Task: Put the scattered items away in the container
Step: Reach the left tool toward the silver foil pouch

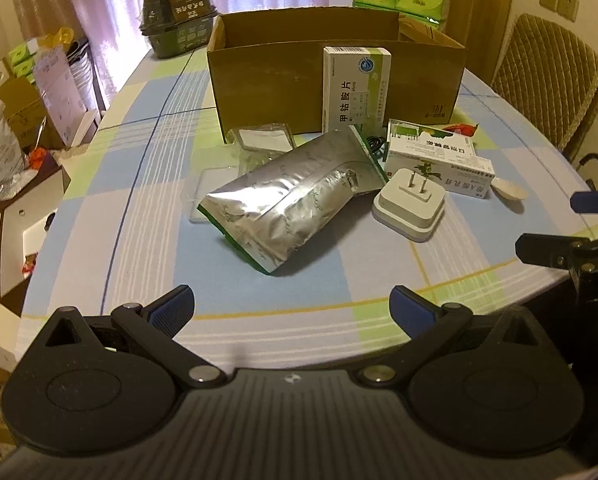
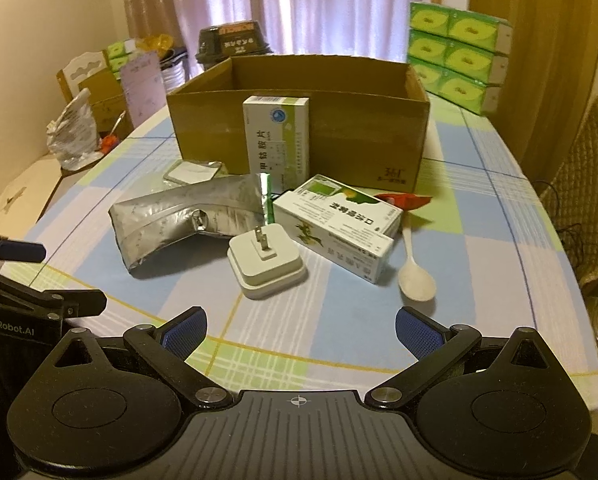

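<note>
An open cardboard box (image 1: 339, 92) (image 2: 299, 132) stands mid-table. A tall white-green medicine box (image 1: 357, 88) (image 2: 277, 140) leans upright against its front wall. In front lie a silver foil pouch (image 1: 291, 200) (image 2: 179, 220), a white plug adapter (image 1: 411, 208) (image 2: 265, 264) with prongs up, a flat medicine box (image 1: 439, 160) (image 2: 339, 232), a white spoon (image 1: 509, 190) (image 2: 415, 276), a red packet (image 1: 461, 128) (image 2: 403, 202) and a clear wrapped pad (image 1: 263, 140) (image 2: 193, 172). My left gripper (image 1: 293, 308) and right gripper (image 2: 301, 332) hover open near the table's front edge, both holding nothing.
Green tissue packs (image 2: 459, 56) are stacked behind the box on the right. A dark container (image 1: 179, 16) sits behind it on the left. A padded chair (image 1: 547, 80) stands to the right. Boxes and bags (image 1: 23, 120) crowd the left side, off the checked tablecloth (image 1: 139, 200).
</note>
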